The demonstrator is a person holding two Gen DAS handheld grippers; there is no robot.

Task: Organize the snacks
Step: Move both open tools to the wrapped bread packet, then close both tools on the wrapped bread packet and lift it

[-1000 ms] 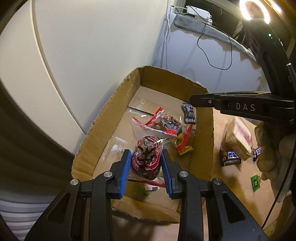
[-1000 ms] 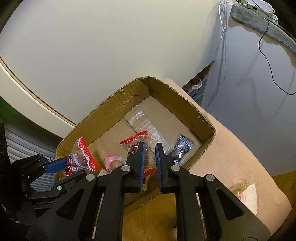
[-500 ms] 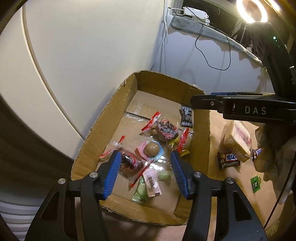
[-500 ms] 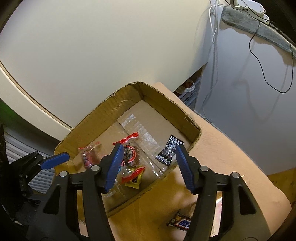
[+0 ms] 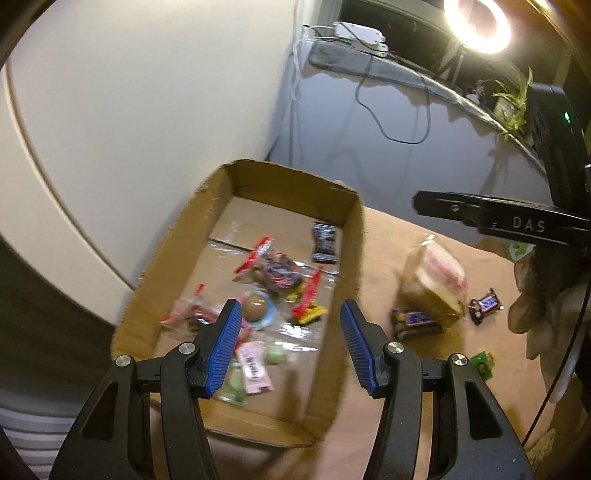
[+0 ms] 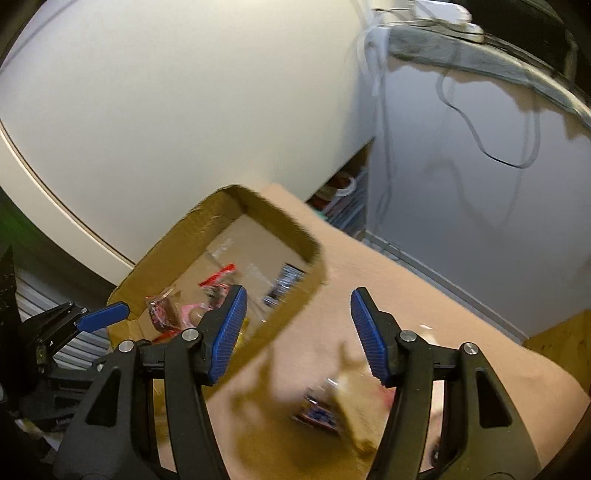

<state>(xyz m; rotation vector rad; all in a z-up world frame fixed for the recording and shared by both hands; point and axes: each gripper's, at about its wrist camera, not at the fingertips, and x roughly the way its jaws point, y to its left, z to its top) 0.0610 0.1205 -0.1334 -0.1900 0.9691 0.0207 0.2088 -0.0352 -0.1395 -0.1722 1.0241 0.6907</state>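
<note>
An open cardboard box point(image 5: 352, 236) holds several snacks: a black packet point(image 5: 325, 240), red-and-clear wrapped sweets point(image 5: 279, 267), a brown ball sweet point(image 5: 255, 308) and a pink packet point(image 5: 253, 367). My left gripper point(image 5: 290, 310) hovers open above the box's near end with nothing between its pads. My right gripper point(image 6: 299, 291) is open and empty too, over the box's right wall point(image 6: 295, 236) and the table. One of its fingers point(image 5: 461, 206) shows in the left wrist view. On the table lie a clear bread bag point(image 5: 432, 284) and two chocolate bars point(image 5: 417, 319) point(image 5: 485, 304).
A tan cloth point(image 6: 424, 306) covers the table right of the box. A small green packet point(image 5: 482, 363) lies near its front. A gloved hand point(image 5: 543, 306) holds the right gripper. A white curved wall point(image 5: 147, 110), cables point(image 5: 388, 133) and a ring light point(image 5: 476, 24) stand behind.
Both grippers opened. The left let a red-wrapped sweet fall into the box, the right a black packet. Both then rose and drew away to the right of the box.
</note>
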